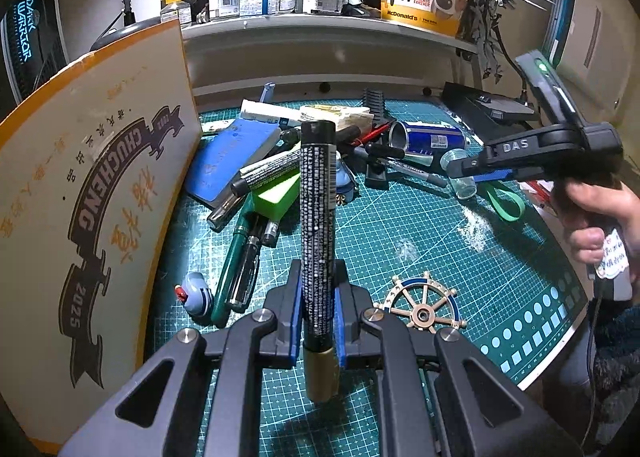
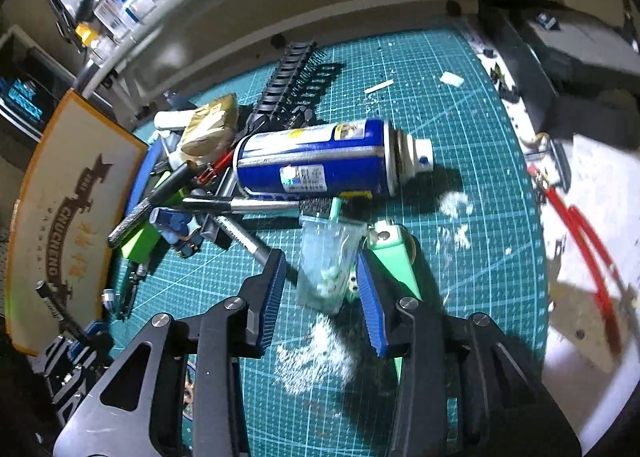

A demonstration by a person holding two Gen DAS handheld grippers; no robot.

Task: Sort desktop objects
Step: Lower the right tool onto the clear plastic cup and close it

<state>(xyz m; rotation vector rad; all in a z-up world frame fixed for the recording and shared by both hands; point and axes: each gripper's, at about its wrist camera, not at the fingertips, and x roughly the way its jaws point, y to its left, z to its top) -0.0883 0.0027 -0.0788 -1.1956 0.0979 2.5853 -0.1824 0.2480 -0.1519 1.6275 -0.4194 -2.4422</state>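
My left gripper (image 1: 318, 277) is shut on a black marker (image 1: 317, 197) with white print and a gold end, which stands upright above the green cutting mat (image 1: 420, 225). On the mat, a small clear plastic cup (image 2: 326, 265) lies tilted between the blue pads of my right gripper (image 2: 321, 261). Its right pad is at the cup's wall, and a narrow gap shows at the left pad. In the left wrist view the right gripper (image 1: 466, 171) reaches in from the right, held by a hand, with the cup (image 1: 460, 175) at its tips.
A blue spray can (image 2: 316, 161) lies behind the cup. To its left is a pile of pens, a green block (image 2: 140, 243) and a blue notebook (image 1: 228, 161). A cardboard box (image 1: 92, 193) walls the left side. A ship's-wheel ornament (image 1: 422, 309), green scissors (image 1: 502, 199) and white powder (image 2: 316, 353) lie on the mat.
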